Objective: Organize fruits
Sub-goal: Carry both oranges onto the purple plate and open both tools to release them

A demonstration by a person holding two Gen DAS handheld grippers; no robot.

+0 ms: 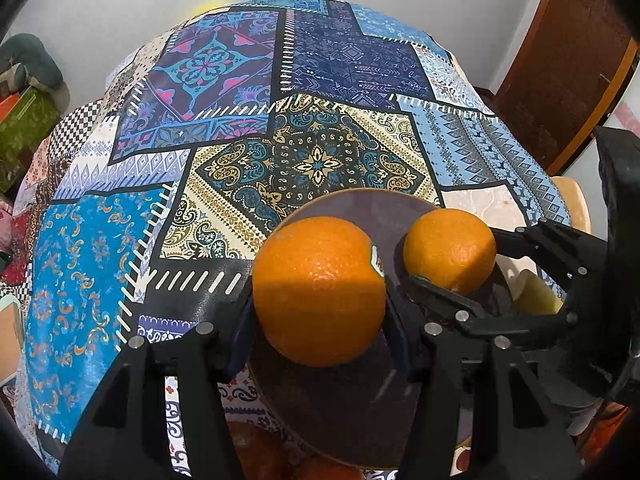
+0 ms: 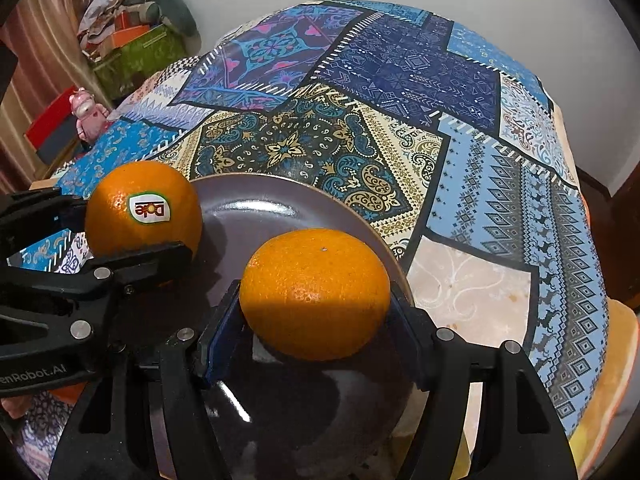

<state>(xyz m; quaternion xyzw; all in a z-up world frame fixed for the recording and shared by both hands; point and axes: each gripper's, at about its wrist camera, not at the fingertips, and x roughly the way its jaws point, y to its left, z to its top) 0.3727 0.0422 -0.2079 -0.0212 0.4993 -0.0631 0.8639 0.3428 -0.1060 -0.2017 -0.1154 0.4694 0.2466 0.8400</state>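
1. At the far left, beyond the counter under its blue patchwork-print oilcloth, boxes and a small pink toy figure sit against the wall, well apart from the work.

2. The left hand-held gripper holds a round orange with a white brand sticker; its blue pads press both flanks, the jaws about half spread around the fruit. The fruit hangs over the near-left part of a dark, glossy round plate.

3. The step in hand appears to be setting fruit down on the plate: both oranges are over it, and neither can be confirmed as resting on it.

4. The right hand-held gripper grips a plain round orange with no sticker, pads against each side, jaws somewhat wider than half. This fruit sits over the plate's right half, near the rim.

5. The next move likely calls for lowering each orange until it bears on the plate, then easing the jaws apart gently, since round fruit on a slick surface may roll.
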